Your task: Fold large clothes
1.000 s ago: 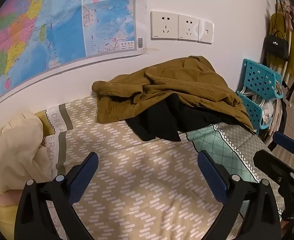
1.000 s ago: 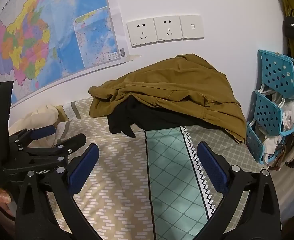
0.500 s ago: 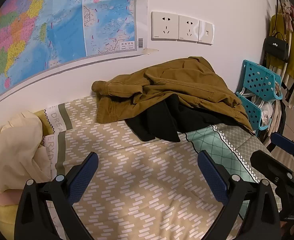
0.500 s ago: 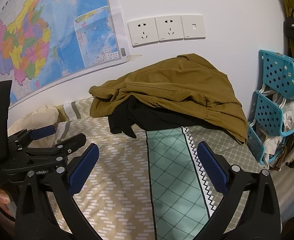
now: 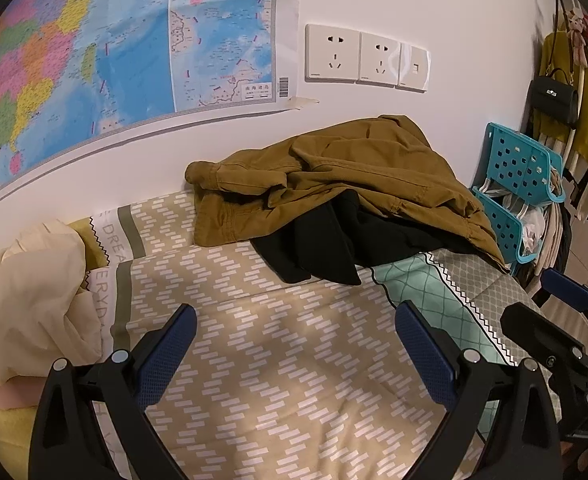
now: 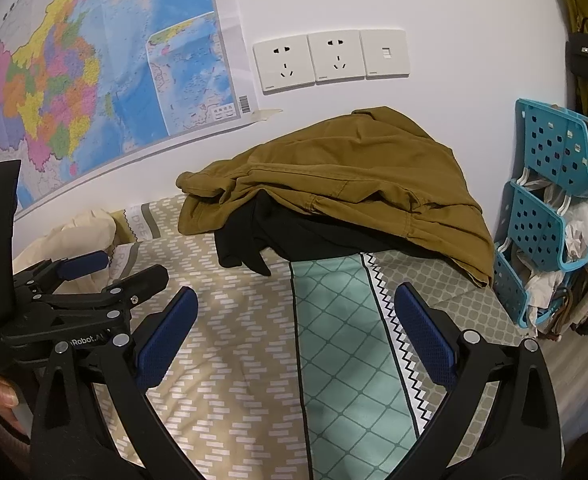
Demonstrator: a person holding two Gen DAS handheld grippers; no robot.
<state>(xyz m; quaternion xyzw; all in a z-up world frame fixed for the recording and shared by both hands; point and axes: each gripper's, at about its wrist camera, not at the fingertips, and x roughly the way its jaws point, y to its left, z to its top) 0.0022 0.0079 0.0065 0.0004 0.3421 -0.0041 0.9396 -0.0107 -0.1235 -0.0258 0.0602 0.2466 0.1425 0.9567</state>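
Observation:
A crumpled olive-brown garment (image 5: 345,176) (image 6: 353,184) lies heaped against the wall at the far side of the bed, over a black garment (image 5: 325,244) (image 6: 262,236) that sticks out beneath it. My left gripper (image 5: 297,344) hovers open above the patterned bedspread (image 5: 254,344), well short of the pile. My right gripper (image 6: 297,328) is open too, over the green panel of the bedspread (image 6: 345,360), also short of the clothes. Each gripper shows at the edge of the other's view. Nothing is held.
A cream cloth bundle (image 5: 26,300) sits at the left of the bed. Blue plastic baskets (image 6: 549,216) with clothes hang at the right. A wall map (image 5: 114,48) and sockets (image 5: 365,58) are behind the pile. A black handbag (image 5: 553,96) hangs far right.
Both views have shifted only slightly; the grippers stay open and the clothes pile has not moved.

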